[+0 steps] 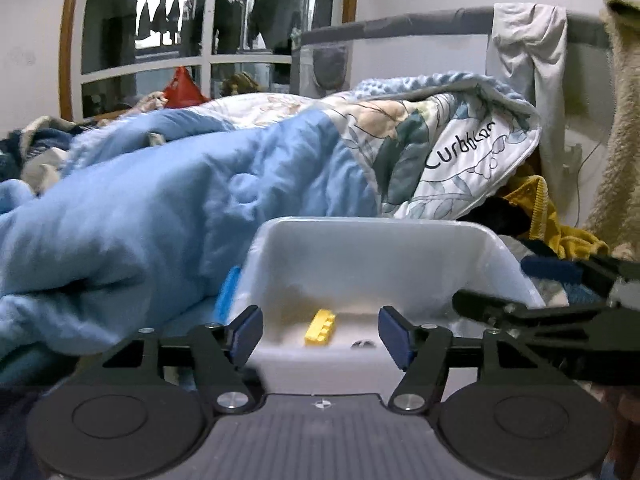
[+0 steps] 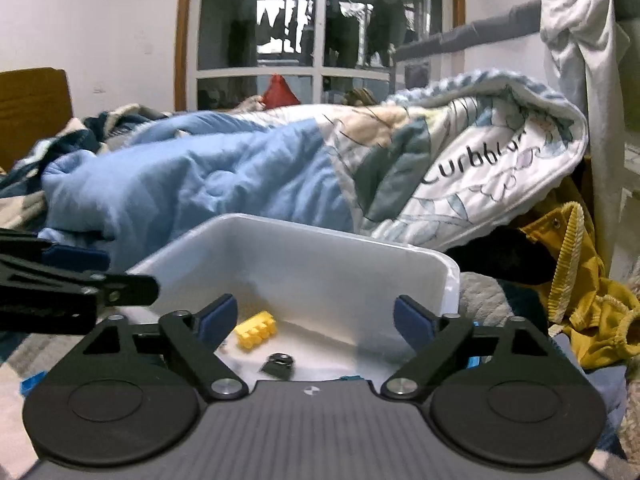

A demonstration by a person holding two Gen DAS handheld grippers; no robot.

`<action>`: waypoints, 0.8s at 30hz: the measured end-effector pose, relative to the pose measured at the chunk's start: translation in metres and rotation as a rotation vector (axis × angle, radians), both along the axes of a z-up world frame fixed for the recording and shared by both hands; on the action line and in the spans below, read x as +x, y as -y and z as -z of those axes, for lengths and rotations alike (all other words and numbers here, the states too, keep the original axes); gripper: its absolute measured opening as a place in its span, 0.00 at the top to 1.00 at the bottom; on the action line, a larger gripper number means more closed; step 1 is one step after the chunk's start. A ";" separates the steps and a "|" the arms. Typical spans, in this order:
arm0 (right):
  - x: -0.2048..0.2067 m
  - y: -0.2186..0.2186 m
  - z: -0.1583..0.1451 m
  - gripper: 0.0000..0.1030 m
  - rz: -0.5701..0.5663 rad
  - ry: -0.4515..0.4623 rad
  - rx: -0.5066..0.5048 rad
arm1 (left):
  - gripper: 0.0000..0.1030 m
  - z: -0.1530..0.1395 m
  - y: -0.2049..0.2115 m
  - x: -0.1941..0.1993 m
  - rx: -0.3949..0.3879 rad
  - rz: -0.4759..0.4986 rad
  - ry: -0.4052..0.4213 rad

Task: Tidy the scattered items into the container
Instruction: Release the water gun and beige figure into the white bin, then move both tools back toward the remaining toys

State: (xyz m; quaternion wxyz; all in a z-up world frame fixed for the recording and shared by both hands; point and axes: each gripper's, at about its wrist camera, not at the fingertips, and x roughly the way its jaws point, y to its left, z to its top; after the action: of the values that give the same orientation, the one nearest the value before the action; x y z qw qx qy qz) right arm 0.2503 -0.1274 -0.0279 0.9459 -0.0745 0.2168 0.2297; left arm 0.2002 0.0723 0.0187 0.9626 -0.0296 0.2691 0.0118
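On the bed, in the left wrist view, the white container (image 1: 372, 264) sits just in front of the blue quilt (image 1: 168, 208). The left gripper (image 1: 320, 334) has its fingers spread wide and empty, aimed over the near rim. A yellow brick (image 1: 320, 327) lies on the bin floor, and a blue piece (image 1: 227, 292) leans outside the left wall.

Right wrist view: the right gripper (image 2: 314, 320) is wide apart too, holding nothing, hovering over the same bin (image 2: 320, 256). The yellow brick (image 2: 257, 329) and a small dark nut-like bit (image 2: 279, 365) are already inside. My guess is these bits are light, hard plastic, a bit slippery, so pinch the flat long sides rather than the studs.
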 end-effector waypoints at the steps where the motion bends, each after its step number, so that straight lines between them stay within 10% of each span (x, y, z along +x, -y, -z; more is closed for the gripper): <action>1: -0.007 0.000 -0.002 0.09 -0.010 0.009 0.000 | 0.33 0.000 -0.004 -0.011 0.011 -0.011 0.000; 14: -0.097 -0.028 0.054 0.16 -0.200 -0.115 -0.013 | 0.33 0.076 -0.056 -0.126 0.034 -0.126 -0.133; 24: -0.145 -0.056 0.111 0.23 -0.266 -0.162 -0.103 | 0.33 0.113 -0.060 -0.127 -0.090 -0.186 -0.166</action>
State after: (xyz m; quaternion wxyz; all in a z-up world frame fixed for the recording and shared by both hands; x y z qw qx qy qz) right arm 0.1054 -0.0718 -0.1391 0.8814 -0.1322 0.2921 0.3469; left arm 0.0731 0.1322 -0.0945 0.9294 -0.0964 0.3443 0.0913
